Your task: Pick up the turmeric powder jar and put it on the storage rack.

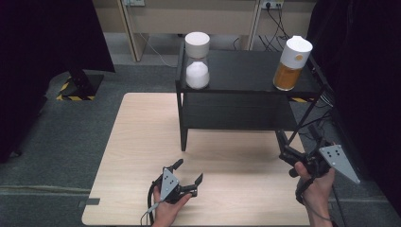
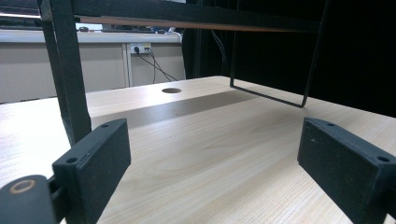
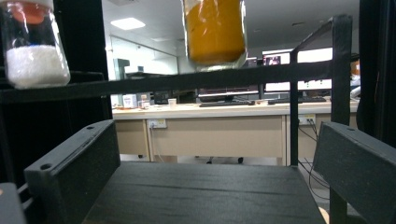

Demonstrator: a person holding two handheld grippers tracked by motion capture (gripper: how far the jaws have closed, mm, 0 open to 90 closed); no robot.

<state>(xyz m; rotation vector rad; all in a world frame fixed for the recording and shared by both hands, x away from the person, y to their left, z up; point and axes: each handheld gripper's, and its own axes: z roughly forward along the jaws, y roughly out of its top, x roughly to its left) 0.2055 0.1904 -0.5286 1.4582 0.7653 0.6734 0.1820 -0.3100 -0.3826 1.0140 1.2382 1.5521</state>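
Observation:
A black two-level shelf (image 1: 246, 71) stands at the back of the light wooden table (image 1: 137, 142). On its top board a jar of white grains (image 1: 197, 64) with a white lid stands at the left, and a jar of orange powder (image 1: 291, 66) with a white lid at the right. My left gripper (image 1: 188, 171) rests low over the table's front, open, with bare wood between its jaws (image 2: 210, 163). My right gripper (image 1: 299, 140) is at the shelf's lower right corner, open (image 3: 210, 172), facing along the lower board (image 3: 201, 191). Above it are the orange jar (image 3: 215, 32) and the white jar (image 3: 35, 56).
The shelf's front left leg (image 2: 70, 84) rises just ahead of my left gripper, and a thin wire foot (image 2: 271, 93) crosses the table farther on. A cable hole (image 2: 171, 90) is in the tabletop. Dark curtains flank the table; a desk and sockets stand behind.

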